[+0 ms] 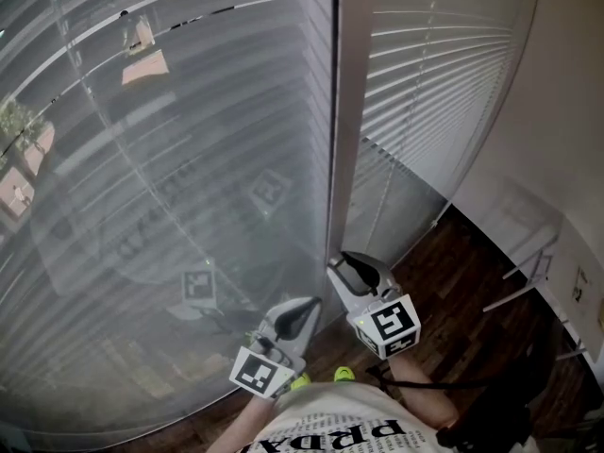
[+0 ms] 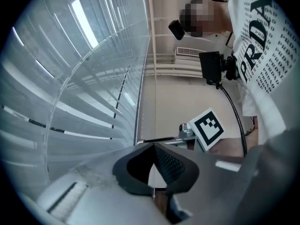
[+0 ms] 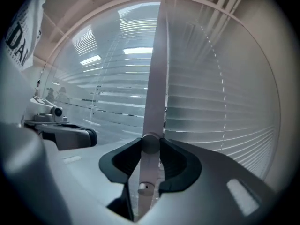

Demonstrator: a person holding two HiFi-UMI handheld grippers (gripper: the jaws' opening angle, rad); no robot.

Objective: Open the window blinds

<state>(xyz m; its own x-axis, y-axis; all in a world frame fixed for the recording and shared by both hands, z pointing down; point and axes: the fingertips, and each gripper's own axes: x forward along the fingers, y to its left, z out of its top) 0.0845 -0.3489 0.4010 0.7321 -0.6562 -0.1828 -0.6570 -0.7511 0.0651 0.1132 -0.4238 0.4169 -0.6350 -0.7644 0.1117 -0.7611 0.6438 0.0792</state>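
Two slatted blinds hang side by side, the left blind (image 1: pixel 170 159) and the right blind (image 1: pixel 434 74), with a pale upright mullion (image 1: pixel 347 111) between them. The slats lie nearly flat shut. My left gripper (image 1: pixel 300 317) points at the left blind's foot; in the left gripper view its jaws (image 2: pixel 153 146) meet at the tips, and a thin white cord (image 2: pixel 152 193) runs out below them. My right gripper (image 1: pixel 351 270) is at the mullion's foot. In the right gripper view its jaws (image 3: pixel 150 146) close on a small round pale knob (image 3: pixel 150 143), in line with the mullion (image 3: pixel 157 69).
A clear curved wand (image 2: pixel 70 78) hangs before the left blind. Dark wood floor (image 1: pixel 462 281) runs below the windows. A white rack (image 1: pixel 528 253) stands by the white wall at the right. My shirt and shoes (image 1: pixel 344 374) are at the bottom edge, with a black cable (image 1: pixel 425 382) beside them.
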